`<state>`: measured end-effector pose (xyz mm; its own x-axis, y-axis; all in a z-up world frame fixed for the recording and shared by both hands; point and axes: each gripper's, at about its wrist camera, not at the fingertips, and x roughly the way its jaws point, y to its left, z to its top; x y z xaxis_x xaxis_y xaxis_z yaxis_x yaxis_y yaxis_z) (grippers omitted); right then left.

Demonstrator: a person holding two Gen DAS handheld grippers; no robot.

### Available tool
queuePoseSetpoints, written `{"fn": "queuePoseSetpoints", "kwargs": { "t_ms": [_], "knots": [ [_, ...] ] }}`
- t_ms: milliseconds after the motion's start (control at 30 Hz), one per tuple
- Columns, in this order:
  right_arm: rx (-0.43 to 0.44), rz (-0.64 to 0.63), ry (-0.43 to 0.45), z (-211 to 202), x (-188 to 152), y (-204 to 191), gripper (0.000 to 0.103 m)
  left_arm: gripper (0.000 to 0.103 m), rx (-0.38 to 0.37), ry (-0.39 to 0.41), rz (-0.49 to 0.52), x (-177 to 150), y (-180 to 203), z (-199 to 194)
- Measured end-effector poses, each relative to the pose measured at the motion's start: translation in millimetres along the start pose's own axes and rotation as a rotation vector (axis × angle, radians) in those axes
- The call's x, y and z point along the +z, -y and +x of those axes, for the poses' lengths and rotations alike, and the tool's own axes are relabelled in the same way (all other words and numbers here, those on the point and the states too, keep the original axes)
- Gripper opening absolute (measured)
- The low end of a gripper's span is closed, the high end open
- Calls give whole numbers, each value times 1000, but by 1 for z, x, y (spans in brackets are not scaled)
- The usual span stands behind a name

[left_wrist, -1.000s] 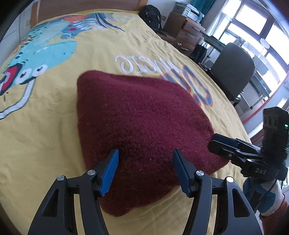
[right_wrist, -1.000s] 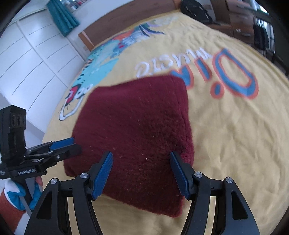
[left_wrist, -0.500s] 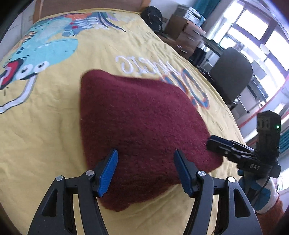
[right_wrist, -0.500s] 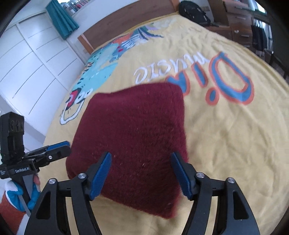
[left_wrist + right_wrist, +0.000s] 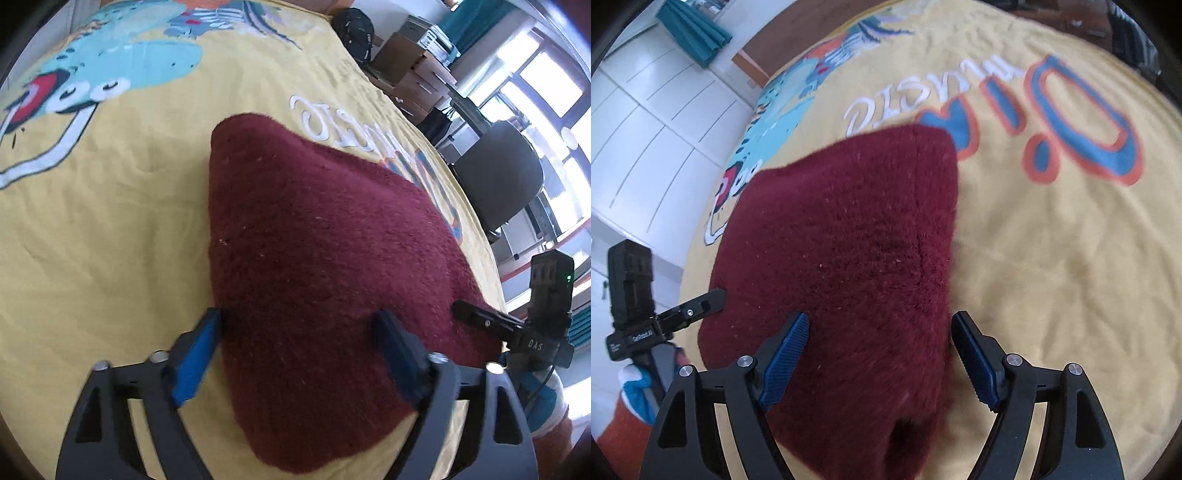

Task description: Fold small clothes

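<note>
A dark red fleecy garment (image 5: 325,266) lies flat on the yellow printed bedspread (image 5: 103,206). It also shows in the right wrist view (image 5: 849,266). My left gripper (image 5: 299,332) is open, its blue pads straddling the garment's near left corner. My right gripper (image 5: 879,336) is open, its pads straddling the garment's near right corner with the seamed edge between them. Each gripper shows in the other's view, the right one (image 5: 480,317) at the garment's right edge, the left one (image 5: 701,302) at its left edge.
The bedspread (image 5: 1052,240) carries a blue cartoon figure and large letters. A wooden headboard (image 5: 798,33) is at the far end. An office chair (image 5: 498,177), drawers and boxes (image 5: 417,70) stand right of the bed; white wardrobe doors (image 5: 646,129) on the left.
Both grippers have moved forward and lower onto the garment's near corners. The garment now fills more of each view. Both stay open.
</note>
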<state>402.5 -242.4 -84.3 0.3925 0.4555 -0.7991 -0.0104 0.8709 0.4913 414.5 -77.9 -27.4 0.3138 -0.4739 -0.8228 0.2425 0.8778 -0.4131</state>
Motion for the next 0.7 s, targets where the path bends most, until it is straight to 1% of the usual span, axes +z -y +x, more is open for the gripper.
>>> {"fn": "queuePoseSetpoints", "kwargs": {
  "t_ms": [133,200,233,267,300,333,400,500,600,700],
  "knots": [
    [47,19,-42,17,1,10,79,89,-35,-41,-7,1,-7,11],
    [103,33,-58,24,0,13,63,89,-73,-73,-21,1,-12,19],
    [118,43,-62,27,0,14,62,88,-98,-86,-36,2,-16,22],
    [124,38,-61,28,0,13,57,86,-111,-89,-47,2,-19,24],
    [134,36,-61,29,1,14,53,81,-122,-85,-49,2,-20,24],
    [142,36,-58,28,2,13,52,79,-128,-75,-42,2,-20,23],
    [137,13,-46,24,2,8,45,67,-144,-55,-34,3,-20,17],
    [131,-30,-15,13,2,-6,41,58,-160,-25,-48,0,-24,5],
    [150,-57,25,1,7,-23,40,54,-198,12,-73,0,-32,-13],
    [181,-91,61,-12,14,-45,40,53,-230,44,-96,2,-42,-34]
  ]
}}
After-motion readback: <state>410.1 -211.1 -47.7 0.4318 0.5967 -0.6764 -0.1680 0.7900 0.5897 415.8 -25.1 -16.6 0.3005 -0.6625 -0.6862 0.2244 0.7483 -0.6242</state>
